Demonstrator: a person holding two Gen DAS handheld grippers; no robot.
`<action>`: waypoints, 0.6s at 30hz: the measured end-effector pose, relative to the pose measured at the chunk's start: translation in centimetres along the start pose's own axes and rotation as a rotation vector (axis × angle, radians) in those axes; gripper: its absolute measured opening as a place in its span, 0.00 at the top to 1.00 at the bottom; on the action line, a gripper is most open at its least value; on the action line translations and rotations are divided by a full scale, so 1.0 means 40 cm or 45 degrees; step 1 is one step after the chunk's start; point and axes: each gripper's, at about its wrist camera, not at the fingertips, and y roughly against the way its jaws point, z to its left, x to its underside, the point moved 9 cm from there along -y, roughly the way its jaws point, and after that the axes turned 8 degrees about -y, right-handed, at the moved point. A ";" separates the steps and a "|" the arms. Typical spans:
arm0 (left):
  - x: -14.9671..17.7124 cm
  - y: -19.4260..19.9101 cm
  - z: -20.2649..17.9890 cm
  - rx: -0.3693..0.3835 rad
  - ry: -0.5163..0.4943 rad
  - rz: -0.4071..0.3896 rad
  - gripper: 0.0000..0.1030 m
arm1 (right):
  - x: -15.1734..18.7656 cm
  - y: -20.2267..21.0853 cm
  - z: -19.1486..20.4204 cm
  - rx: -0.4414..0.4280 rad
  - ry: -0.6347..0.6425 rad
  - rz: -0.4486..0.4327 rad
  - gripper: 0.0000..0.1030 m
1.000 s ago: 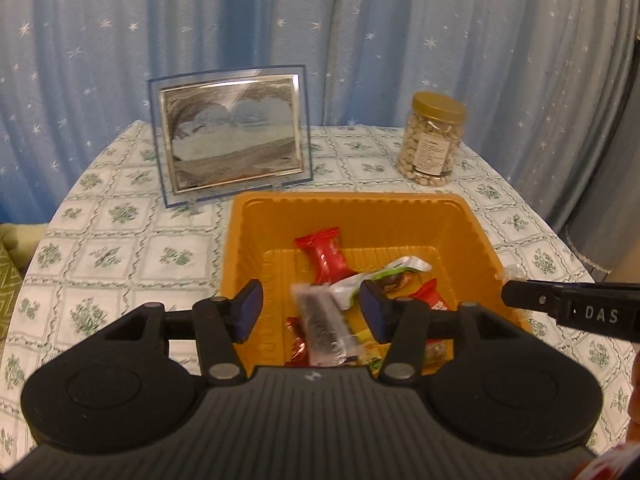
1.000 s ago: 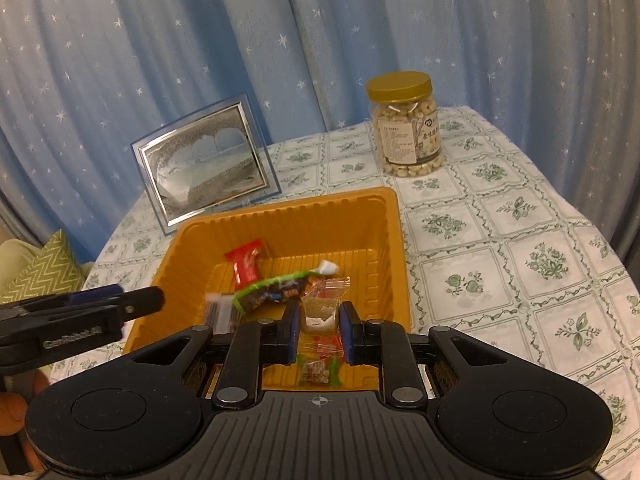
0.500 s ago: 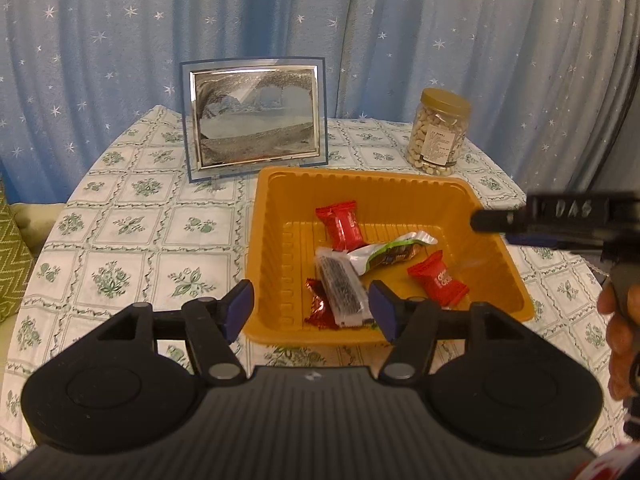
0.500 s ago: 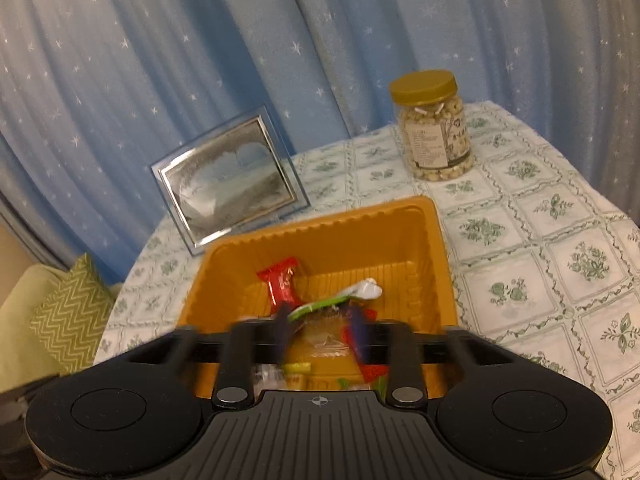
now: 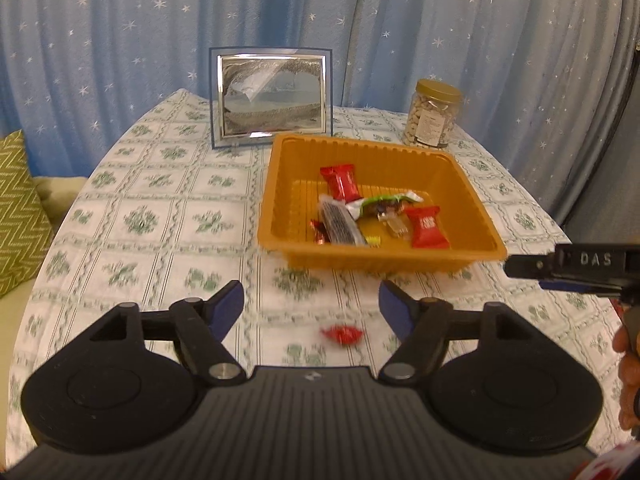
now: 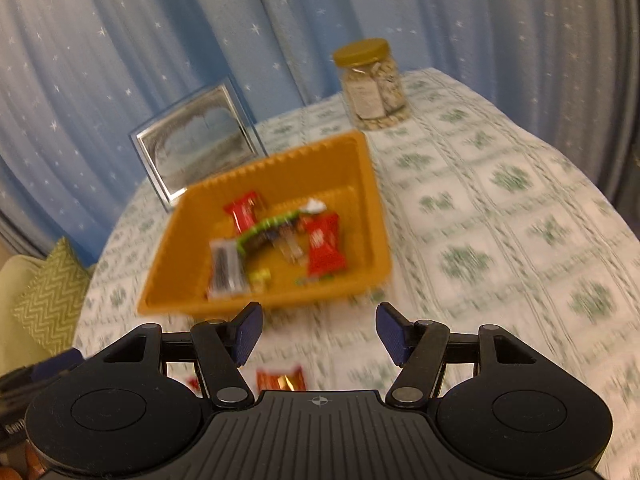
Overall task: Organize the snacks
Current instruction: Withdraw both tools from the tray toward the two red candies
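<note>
- Two loose snacks lie on the tablecloth nearest you: a small red candy (image 5: 342,334) low in the left wrist view, between and just beyond the blue pads, and an orange-red wrapper (image 6: 281,379) at the lower middle of the right wrist view, partly hidden by the gripper body.
- Your left gripper (image 5: 311,306) has its jaws opening, wide apart now with nothing between them; a second ago they stood closer together over a clear dark packet (image 5: 340,222) inside the tray.
- Your right gripper (image 6: 319,330) is apart and empty; a second ago it was pinched on a small clear packet, which now appears among the snacks in the tray.
- Both releases look finished, so two more snacks are sorted and the candy is the likely next pick.
- Further up the frame, the orange tray (image 5: 476,204) sits mid-picture holding red packs, a green-ended bar and small packets; earlier it filled the lower frame under both grippers, so you have pulled back.
- Farthest, the picture frame (image 5: 271,96) and nut jar (image 5: 434,118) stand as before at the table's far edge.
</note>
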 end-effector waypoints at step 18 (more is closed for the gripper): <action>0.203 0.203 -0.063 -0.013 -0.004 0.081 0.27 | 0.215 0.233 0.004 0.090 0.147 -0.004 0.39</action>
